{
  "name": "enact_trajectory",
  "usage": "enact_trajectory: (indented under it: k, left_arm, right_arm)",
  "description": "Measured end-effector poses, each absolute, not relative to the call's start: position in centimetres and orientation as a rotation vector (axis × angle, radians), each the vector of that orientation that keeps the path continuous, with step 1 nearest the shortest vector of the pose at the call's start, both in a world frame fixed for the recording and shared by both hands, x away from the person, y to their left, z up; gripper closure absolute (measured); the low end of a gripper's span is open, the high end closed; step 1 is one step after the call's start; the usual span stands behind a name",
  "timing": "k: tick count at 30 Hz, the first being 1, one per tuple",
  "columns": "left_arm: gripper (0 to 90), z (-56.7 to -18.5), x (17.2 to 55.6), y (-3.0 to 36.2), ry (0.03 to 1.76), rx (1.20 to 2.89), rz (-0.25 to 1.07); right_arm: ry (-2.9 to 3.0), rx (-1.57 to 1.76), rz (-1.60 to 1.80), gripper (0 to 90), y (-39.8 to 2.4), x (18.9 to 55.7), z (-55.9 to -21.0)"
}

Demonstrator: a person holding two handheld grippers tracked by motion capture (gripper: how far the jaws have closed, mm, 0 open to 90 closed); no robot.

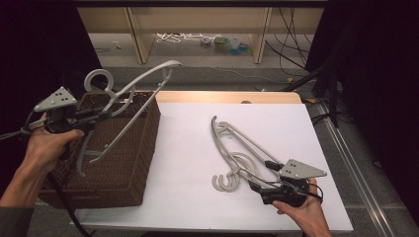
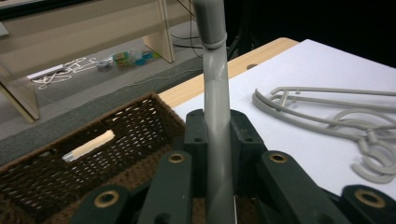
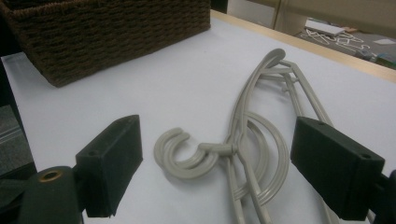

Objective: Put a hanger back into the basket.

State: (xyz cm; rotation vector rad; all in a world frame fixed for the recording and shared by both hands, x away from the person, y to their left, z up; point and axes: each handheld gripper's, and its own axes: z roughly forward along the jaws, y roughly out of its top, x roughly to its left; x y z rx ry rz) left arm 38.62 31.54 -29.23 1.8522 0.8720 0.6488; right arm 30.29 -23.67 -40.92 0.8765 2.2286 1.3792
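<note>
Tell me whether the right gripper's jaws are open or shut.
Open. The right gripper has its jaws standing wide apart, with the grey hangers lying on the table between them, untouched.

Pale grey hanger (image 1: 129, 94) in black left tongs (image 2: 212, 140); same pale grey on the stacked hangers (image 1: 237, 150). Dark brown woven basket (image 1: 128, 163), open lattice weave inside. White counter (image 1: 188, 148), light wood edge. Black right tongs (image 3: 219, 163).

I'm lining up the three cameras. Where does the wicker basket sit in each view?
High view: the wicker basket is at the left, under the hanger held in the left gripper.
Left gripper view: lower left, behind the jaws.
Right gripper view: top left corner.
Shared landmark: the grey hangers on the white table.
</note>
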Motion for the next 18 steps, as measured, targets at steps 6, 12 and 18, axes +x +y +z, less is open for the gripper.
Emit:
enact_trajectory:
  k: [6, 12, 18]
  left_arm:
    - [79.5, -30.8, 38.8, 33.4, 0.903, 1.877, 0.661]
    - [79.4, -32.4, 38.6, 36.2, 0.922, 1.888, 0.683]
    - [79.5, -33.7, 37.9, 38.2, 0.935, 1.897, 0.679]
  right_arm:
    - [2.23, 0.877, 1.382, 17.8, -23.7, 30.2, -40.9]
    - [2.238, 0.878, 1.375, 17.9, -23.8, 30.3, -41.0]
    - [2.236, 0.881, 1.37, 17.8, -23.9, 30.3, -41.0]
